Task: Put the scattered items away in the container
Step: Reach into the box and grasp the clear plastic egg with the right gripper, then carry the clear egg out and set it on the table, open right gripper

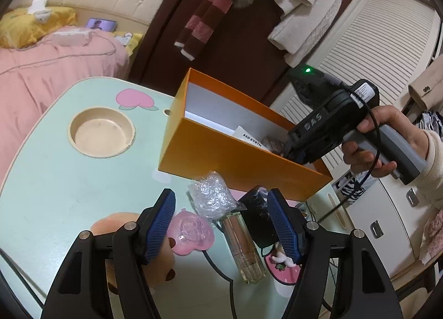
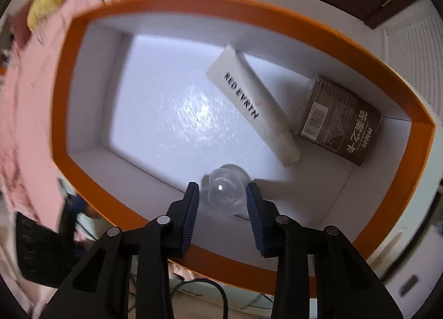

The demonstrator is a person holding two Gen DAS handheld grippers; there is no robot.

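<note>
The orange cardboard box (image 2: 91, 14) is finished matt outside, while a slight sheen is shown by its white inner floor. A clear glossy plastic piece (image 2: 225, 194) is seen between ribbed blue rubbery pads (image 2: 191, 208). Crinkled transparent film (image 1: 211, 194) and a smooth clear glass bottle (image 1: 246, 249) are laid on the smooth mint-green tabletop (image 1: 55, 180).

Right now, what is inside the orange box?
In the orange box: a white tube, a brown carton and a clear object between the right gripper pads. The right gripper's fingers cover the floor nearest it.
</note>
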